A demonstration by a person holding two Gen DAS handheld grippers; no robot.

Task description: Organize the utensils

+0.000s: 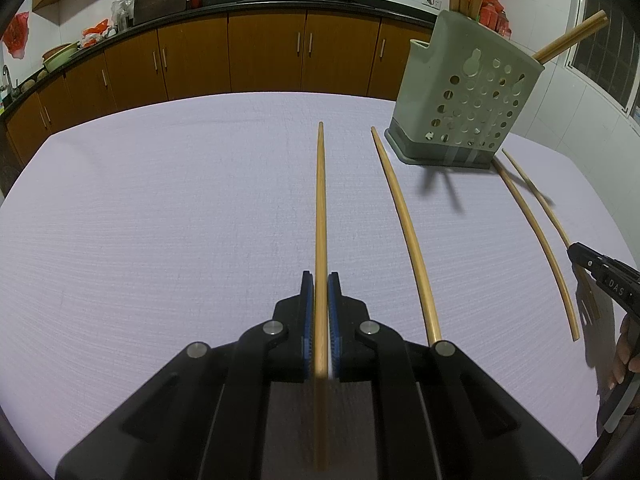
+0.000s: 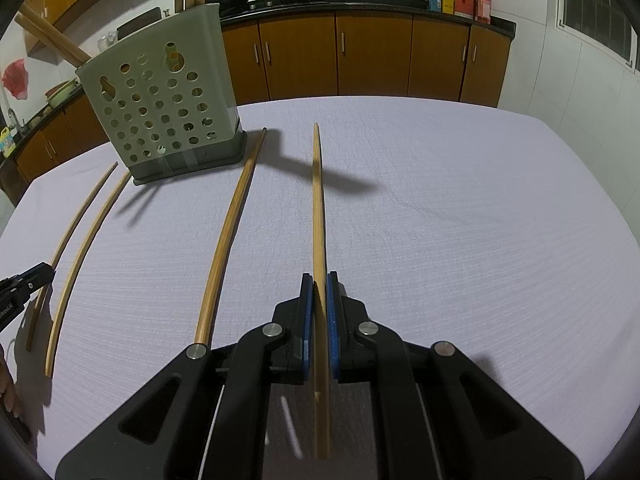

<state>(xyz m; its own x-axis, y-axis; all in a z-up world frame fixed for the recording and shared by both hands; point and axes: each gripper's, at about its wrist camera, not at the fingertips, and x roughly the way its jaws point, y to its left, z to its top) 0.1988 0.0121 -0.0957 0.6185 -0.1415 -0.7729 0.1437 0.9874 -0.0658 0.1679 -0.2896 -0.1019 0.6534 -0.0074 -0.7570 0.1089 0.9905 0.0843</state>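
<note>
Gripping a chopstick point(image 1: 320, 216), the left gripper point(image 1: 320, 284) is showing its blue pads point(image 1: 307, 312) pinched narrow on the wooden shaft — the stick is running straight ahead from between the fingers, over the pale tablecloth point(image 1: 160, 208). In this left wrist view a second chopstick point(image 1: 404, 232) is lying on the cloth just to the right, its far tip ending near the base of the grey-green holder point(image 1: 464, 92). The holder is standing upright at the far right of the table, with several sticks already leaning out of its top. Two more chopsticks are lying right of the holder; the outer one point(image 1: 532, 196) is running into the tip of the right gripper point(image 1: 576, 250), which is entering from the picture's edge.

Looking along the right wrist view, the right gripper point(image 2: 319, 280) is likewise clamped tight on its own chopstick point(image 2: 318, 200) — pads point(image 2: 332, 312) pressing both sides, the stick pointing forward. A loose chopstick point(image 2: 232, 232) is resting on the cloth to the left, its tip close beside the holder point(image 2: 160, 96). Further left two more sticks are lying side by side; the outermost point(image 2: 76, 220) is meeting the left gripper's tip point(image 2: 44, 270) at the picture's edge. Brown cabinets point(image 2: 372, 52) are lining the wall behind.
</note>
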